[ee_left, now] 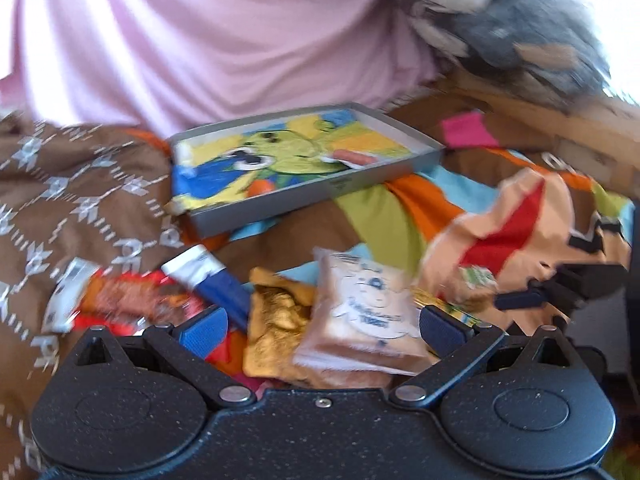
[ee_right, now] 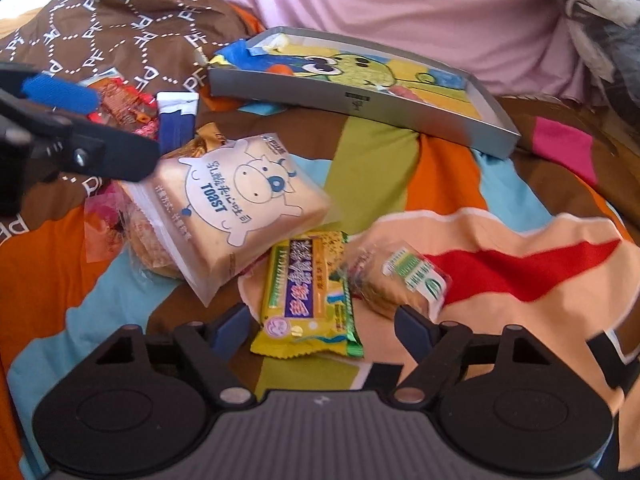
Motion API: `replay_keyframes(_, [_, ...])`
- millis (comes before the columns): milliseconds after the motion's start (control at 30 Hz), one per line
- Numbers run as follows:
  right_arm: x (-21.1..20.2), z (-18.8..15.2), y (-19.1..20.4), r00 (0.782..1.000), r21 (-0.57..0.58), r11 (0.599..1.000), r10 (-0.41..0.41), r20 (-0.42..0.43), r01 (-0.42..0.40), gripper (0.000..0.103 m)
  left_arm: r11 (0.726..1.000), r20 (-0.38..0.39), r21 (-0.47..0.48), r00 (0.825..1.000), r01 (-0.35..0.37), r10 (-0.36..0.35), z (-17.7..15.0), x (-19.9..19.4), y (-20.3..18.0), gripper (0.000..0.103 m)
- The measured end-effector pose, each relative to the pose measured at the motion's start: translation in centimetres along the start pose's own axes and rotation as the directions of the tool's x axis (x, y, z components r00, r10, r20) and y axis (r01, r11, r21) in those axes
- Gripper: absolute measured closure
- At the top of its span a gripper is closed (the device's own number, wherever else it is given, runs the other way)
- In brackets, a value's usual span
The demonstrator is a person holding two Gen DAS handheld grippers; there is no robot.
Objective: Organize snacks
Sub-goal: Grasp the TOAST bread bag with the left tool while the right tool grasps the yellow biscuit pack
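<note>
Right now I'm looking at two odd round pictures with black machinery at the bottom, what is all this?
Each picture comes from a camera mounted on a handheld gripper, looking along its fingers. One shows the left gripper, the other the right gripper; both are open and hold nothing. Below them a colourful bedspread carries wrapped snacks: a toast packet, a yellow-green biscuit pack and a red packet. Behind lies a shallow grey box with a cartoon lining.

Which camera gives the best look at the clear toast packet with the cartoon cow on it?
The right wrist view: the clear toast packet with the cartoon cow lies sharp and nearly whole, print readable, only its upper left corner behind the left gripper. In the left wrist view the packet is blurred and seen at a slant.
</note>
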State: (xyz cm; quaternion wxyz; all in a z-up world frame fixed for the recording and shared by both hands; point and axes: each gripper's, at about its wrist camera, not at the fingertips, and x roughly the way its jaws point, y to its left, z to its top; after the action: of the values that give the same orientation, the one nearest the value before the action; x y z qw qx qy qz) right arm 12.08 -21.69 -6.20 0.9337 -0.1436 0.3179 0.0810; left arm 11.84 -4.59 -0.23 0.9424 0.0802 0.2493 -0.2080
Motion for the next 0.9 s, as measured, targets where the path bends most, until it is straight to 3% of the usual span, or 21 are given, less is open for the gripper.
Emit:
replay_keyframes(200, [0.5, -0.4, -0.5, 0.998, 0.026, 0.998, 0.065, 0.008, -0.065, 0.035, 0.996, -0.102, 0.027, 0.991, 0.087, -0.083, 0.8, 3.1, -0.7, 0.002])
replay_keyframes(267, [0.3, -0.6, -0.6, 0.997, 0.034, 0.997, 0.075, 0.02, -0.075, 0.045, 0.995, -0.125, 0.042, 0.988, 0.096, -0.09, 1.1, 4.3, -1.1, 0.003])
replay_keyframes(400, [0.0, -0.9, -0.8, 0.997, 0.05, 0.996, 0.068, 0.038, -0.07, 0.048, 0.987, -0.162, 0.126, 0.984, 0.098, -0.077, 1.8, 6.2, -2.8, 0.004])
replay_keyframes(600, [-0.3, -1.3, -1.4, 0.996, 0.09, 0.993, 0.078, 0.042, -0.081, 0.048, 0.957, -0.248, 0.282, 0.969, 0.061, 0.011, 1.7, 9.1, -5.6, 0.011])
replay_keyframes(767, [-0.3, -1.5, -1.5, 0.996, 0.096, 0.992, 0.079, 0.048, -0.083, 0.048, 0.966, -0.282, 0.257, 0.957, 0.012, 0.063, 1.9, 10.1, -5.2, 0.023])
replay_keyframes(900, [-0.4, -1.6, -1.3, 0.996, 0.091, 0.993, 0.074, 0.05, -0.078, 0.048, 0.971, -0.27, 0.239, 0.961, 0.013, 0.054, 1.8, 9.6, -4.6, 0.029])
